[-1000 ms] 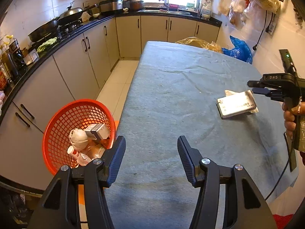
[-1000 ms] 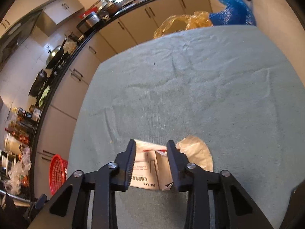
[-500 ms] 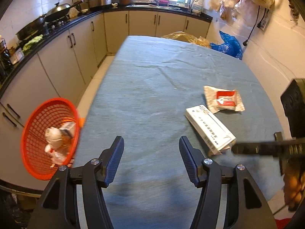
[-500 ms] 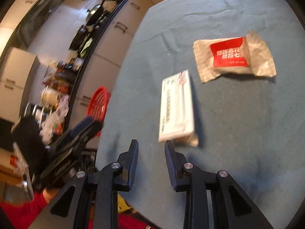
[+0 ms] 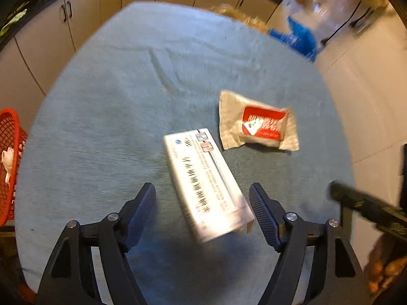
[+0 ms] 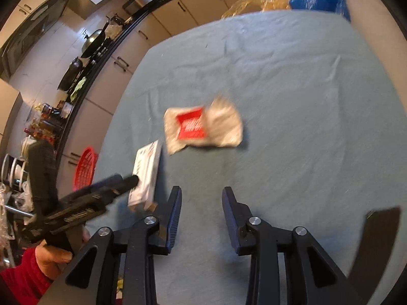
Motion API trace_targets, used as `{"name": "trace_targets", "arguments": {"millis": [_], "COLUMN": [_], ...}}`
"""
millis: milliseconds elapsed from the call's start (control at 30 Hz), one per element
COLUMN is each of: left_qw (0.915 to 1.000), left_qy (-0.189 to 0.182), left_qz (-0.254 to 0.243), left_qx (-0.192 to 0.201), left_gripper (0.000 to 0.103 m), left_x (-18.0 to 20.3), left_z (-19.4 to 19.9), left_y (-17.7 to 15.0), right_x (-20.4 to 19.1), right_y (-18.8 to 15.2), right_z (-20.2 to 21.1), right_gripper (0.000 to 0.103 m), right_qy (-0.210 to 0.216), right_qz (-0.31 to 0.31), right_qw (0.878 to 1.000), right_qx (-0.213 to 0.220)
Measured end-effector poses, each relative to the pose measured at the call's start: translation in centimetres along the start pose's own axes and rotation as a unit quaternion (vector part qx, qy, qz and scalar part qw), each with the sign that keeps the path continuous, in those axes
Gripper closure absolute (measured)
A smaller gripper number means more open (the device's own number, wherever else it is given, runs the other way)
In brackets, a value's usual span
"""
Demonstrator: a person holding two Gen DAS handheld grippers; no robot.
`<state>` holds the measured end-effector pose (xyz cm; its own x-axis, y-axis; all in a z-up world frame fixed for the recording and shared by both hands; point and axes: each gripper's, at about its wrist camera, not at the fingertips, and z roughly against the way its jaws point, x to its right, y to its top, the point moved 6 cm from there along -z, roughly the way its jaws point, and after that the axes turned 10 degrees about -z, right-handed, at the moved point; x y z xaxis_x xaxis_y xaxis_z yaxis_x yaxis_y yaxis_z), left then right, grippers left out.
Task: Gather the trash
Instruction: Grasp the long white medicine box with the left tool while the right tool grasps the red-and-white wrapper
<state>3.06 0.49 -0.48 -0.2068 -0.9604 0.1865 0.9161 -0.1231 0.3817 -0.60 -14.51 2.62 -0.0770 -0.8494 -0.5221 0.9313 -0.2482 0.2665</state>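
**Left hand-held gripper spread over the white box, right one empty beside it**

The left hand-held gripper [image 5: 202, 203] tilts steeply down at the tabletop [image 5: 106, 106], which is covered by a grey-blue cloth. Its jaws have just been opening and now stand wide, one on each side of the near end of the long white box [image 5: 206, 185]. The pads do not press on the box; the right pad is just beside its corner and the left pad is well apart from it. The box lies flat, its long axis running from about 11 o'clock to 5 o'clock in the left wrist view.

At 1 o'clock from the box, just beside its far end, lies the crumpled snack wrapper [image 5: 257, 124] with a red label.

The right hand-held gripper [image 6: 202, 206] also points down at the cloth, its jaws partly apart after opening a little, with nothing between them. In its view the wrapper sits at 12 o'clock and the box at 10 o'clock. A hand [image 6: 54, 255] in a red sleeve grips the left tool's handle at 8 o'clock.

The red basket [image 5: 9, 162] stands off the tabletop's edge at 9 o'clock in the left view, with trash inside.
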Motion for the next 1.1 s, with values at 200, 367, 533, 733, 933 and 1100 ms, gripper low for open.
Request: {"name": "trace_targets", "arguments": {"millis": [200, 367, 533, 733, 933, 1100], "left_qw": [0.9968, 0.9948, 0.9951, 0.9955, 0.9968, 0.9967], "left_qy": [0.067, 0.091, 0.083, 0.084, 0.070, 0.070], "left_qz": [-0.008, -0.035, -0.050, -0.042, -0.035, -0.040], "left_qx": [-0.044, -0.028, -0.020, -0.017, -0.011, -0.008], "left_gripper": [0.028, 0.041, 0.050, 0.050, 0.050, 0.050], "left_x": [0.9, 0.1, -1.4, -3.4, -4.7, -4.9], "left_z": [-3.4, -3.3, -2.0, -0.6, 0.0, -0.4], "left_y": [0.1, -0.6, -1.9, -4.2, -4.6, -3.7], "right_x": [-0.7, -2.5, -4.1, -3.3, -5.0, -6.2], "right_y": [4.4, 7.6, 10.0, 10.6, 5.8, 1.7], "right_z": [0.9, -0.9, -5.2, -10.3, -10.4, -10.2], "right_gripper": [0.058, 0.050, 0.041, 0.041, 0.041, 0.075], "right_qy": [-0.012, -0.012, -0.012, 0.006, 0.033, -0.029], "right_qz": [0.034, 0.073, 0.102, 0.076, 0.114, 0.179], "right_qw": [0.999, 0.997, 0.995, 0.995, 0.986, 0.977], "right_qx": [0.027, 0.022, -0.004, -0.070, -0.120, -0.110]}}
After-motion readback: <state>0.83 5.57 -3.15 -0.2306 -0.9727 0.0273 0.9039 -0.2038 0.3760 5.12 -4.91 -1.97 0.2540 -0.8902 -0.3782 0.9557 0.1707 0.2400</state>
